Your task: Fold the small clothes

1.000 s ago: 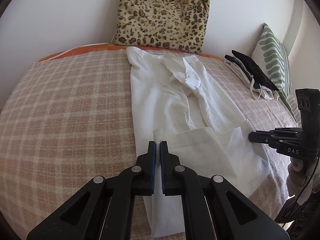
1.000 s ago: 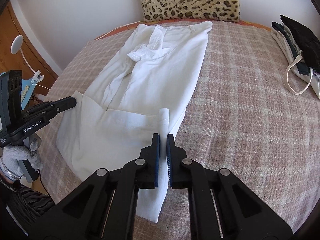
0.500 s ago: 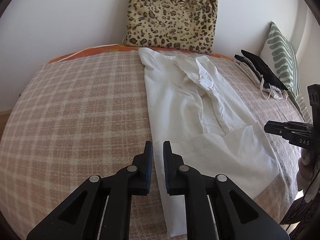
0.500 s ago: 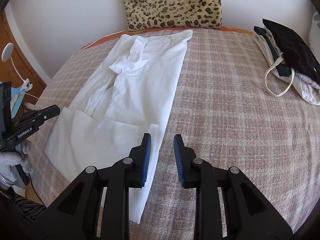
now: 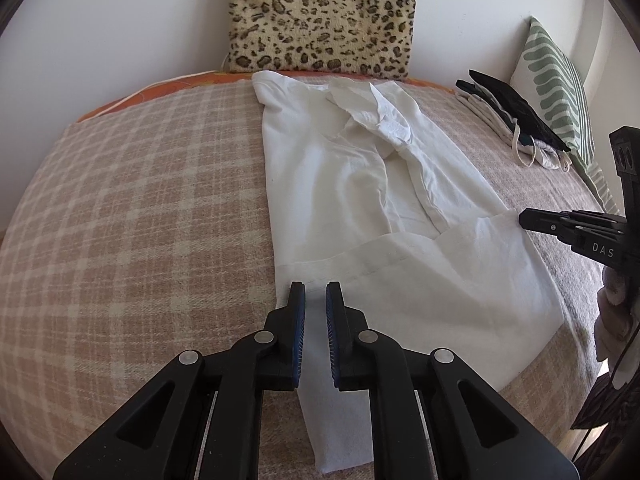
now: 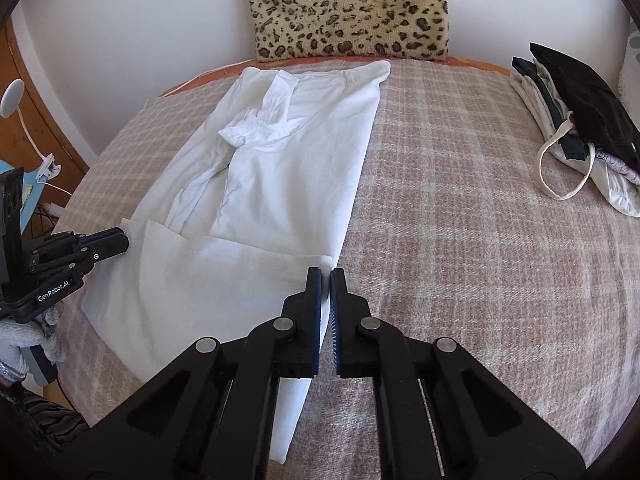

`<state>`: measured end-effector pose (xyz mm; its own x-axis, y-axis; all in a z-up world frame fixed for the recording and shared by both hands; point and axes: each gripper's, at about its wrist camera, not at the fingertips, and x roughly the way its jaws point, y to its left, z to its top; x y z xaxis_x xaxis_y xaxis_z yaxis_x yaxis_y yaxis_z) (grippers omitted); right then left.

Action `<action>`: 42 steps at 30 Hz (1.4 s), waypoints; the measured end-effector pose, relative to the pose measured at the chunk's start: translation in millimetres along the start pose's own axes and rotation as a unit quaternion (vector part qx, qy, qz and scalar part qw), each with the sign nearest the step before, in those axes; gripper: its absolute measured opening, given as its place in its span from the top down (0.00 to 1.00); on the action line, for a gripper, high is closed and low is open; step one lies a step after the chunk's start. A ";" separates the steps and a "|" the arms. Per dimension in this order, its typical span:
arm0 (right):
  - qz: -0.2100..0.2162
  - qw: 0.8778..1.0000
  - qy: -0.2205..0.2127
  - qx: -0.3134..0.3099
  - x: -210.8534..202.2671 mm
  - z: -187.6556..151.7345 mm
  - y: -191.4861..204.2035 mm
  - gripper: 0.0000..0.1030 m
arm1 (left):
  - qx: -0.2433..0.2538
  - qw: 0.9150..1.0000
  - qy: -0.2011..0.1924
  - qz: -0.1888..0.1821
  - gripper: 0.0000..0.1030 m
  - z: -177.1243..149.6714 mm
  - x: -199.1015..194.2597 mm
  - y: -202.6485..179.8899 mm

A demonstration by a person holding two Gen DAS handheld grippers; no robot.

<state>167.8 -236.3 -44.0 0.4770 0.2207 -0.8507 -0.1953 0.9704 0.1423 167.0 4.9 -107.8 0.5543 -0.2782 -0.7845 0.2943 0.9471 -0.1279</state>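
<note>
A white garment [image 5: 360, 184] lies lengthwise on the plaid bed cover, sides folded in, its near hem folded back in a flap [image 5: 420, 280]. It also shows in the right wrist view [image 6: 280, 168]. My left gripper [image 5: 315, 292] is slightly open and empty, just above the flap's left corner. My right gripper [image 6: 325, 276] is almost closed at the flap's right corner [image 6: 320, 260]; I cannot tell if cloth lies between its pads. The right gripper also shows in the left wrist view [image 5: 532, 220], the left gripper in the right wrist view [image 6: 116, 242].
A leopard-print cushion [image 5: 320, 16] leans on the wall behind the garment. A stack of folded clothes [image 6: 576, 128] lies at the right, beside a green-patterned pillow [image 5: 560, 88]. A wooden stand with cables [image 6: 28, 128] is left of the bed.
Both grippers let go of the hem flap, which now lies flat. The left stays slightly open; the right opened wide, then closed to a narrow gap at the flap's corner.
</note>
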 end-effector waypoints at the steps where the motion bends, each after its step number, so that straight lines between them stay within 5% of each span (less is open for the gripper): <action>1: 0.003 1.000 0.001 0.000 0.0 0.5 -1.6 0.96 | 0.003 1.000 0.000 0.001 0.91 -0.2 0.1 -0.8; 6: -0.028 1.000 0.007 0.007 0.4 1.6 -6.8 0.96 | 0.000 1.000 -0.014 0.010 0.91 3.4 -8.1 -5.4; 10: 0.028 0.999 -0.021 -0.003 -16.4 4.1 5.2 0.96 | 0.041 0.998 -0.047 -0.016 0.91 9.0 -22.0 -33.2; 14: 0.090 0.995 -0.014 -0.043 -11.8 3.0 32.3 0.95 | 0.069 0.996 -0.031 -0.055 0.91 10.0 -12.6 -59.3; 20: 0.018 0.998 0.033 -0.054 17.3 -3.3 32.5 0.95 | 0.093 0.995 -0.001 -0.034 0.91 5.0 10.6 -70.3; 30: 0.040 0.999 0.027 -0.019 -3.2 -1.6 5.5 0.95 | 0.041 0.999 -0.024 -0.015 0.88 20.6 -11.0 -37.2; 32: 0.047 0.999 0.020 -0.009 -9.0 4.8 1.4 0.90 | 0.026 0.999 -0.030 -0.014 0.82 25.6 -17.8 -25.7; 35: 0.059 0.998 -0.002 0.012 -17.8 16.3 -6.1 0.62 | -0.001 0.999 -0.038 -0.023 0.70 35.6 -26.7 -5.7; 42: 0.076 0.997 -0.024 0.025 -23.5 52.6 -18.4 0.59 | -0.031 0.997 -0.045 -0.056 0.69 76.7 -32.3 37.7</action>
<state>205.3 -254.2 0.0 0.4853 0.3683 -0.7930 -0.2259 0.9290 0.2932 219.9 37.4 -40.8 0.5887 -0.3933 -0.7062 0.3108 0.9166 -0.2515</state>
